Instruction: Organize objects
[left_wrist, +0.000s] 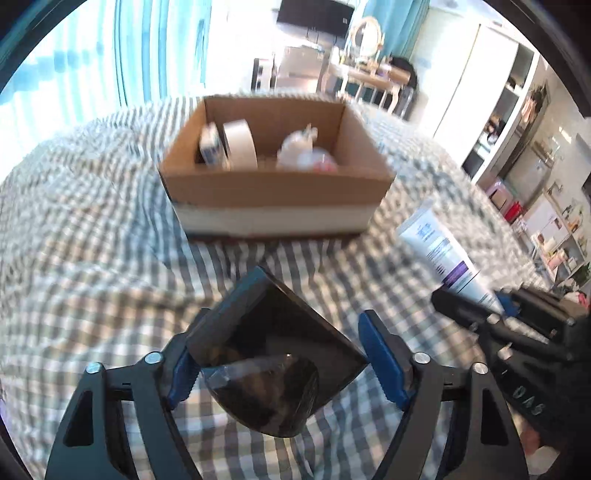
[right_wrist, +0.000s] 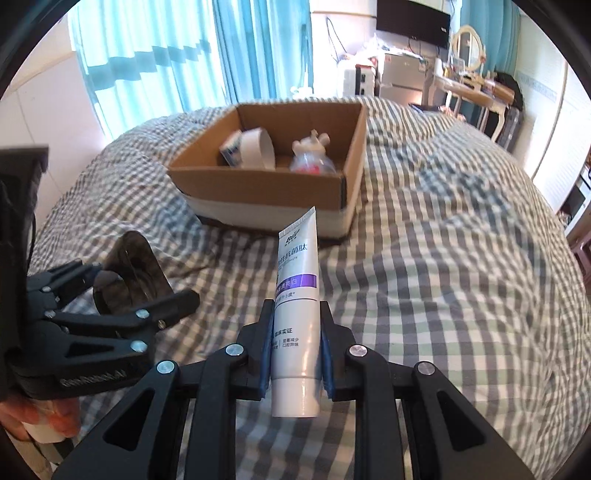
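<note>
A: What does the left gripper (left_wrist: 280, 354) hold?

B: A dark, glossy holder (left_wrist: 273, 354), tilted, with a curved pocket on its front. The blue-padded fingers (left_wrist: 181, 373) are clamped on its two sides, above the checked bedspread (left_wrist: 92, 258).

A: And the right gripper (right_wrist: 295, 350)?

B: Its fingers (right_wrist: 327, 354) are pressed against both sides of a white tube (right_wrist: 295, 314) with a purple band. The cap end points toward the camera; the flat crimped end points toward the box.

A: Where is the box?

B: The open cardboard box (left_wrist: 273, 188) sits on the bed ahead of both grippers, a pale strip along its lower wall. Inside, at left, two rolls of tape (left_wrist: 240, 144) stand on edge side by side; at right lies a small clear bag (left_wrist: 306, 155) with something white and red in it.

A: How do the grippers stand to each other?

B: Side by side, near each other, both short of the box.
</note>
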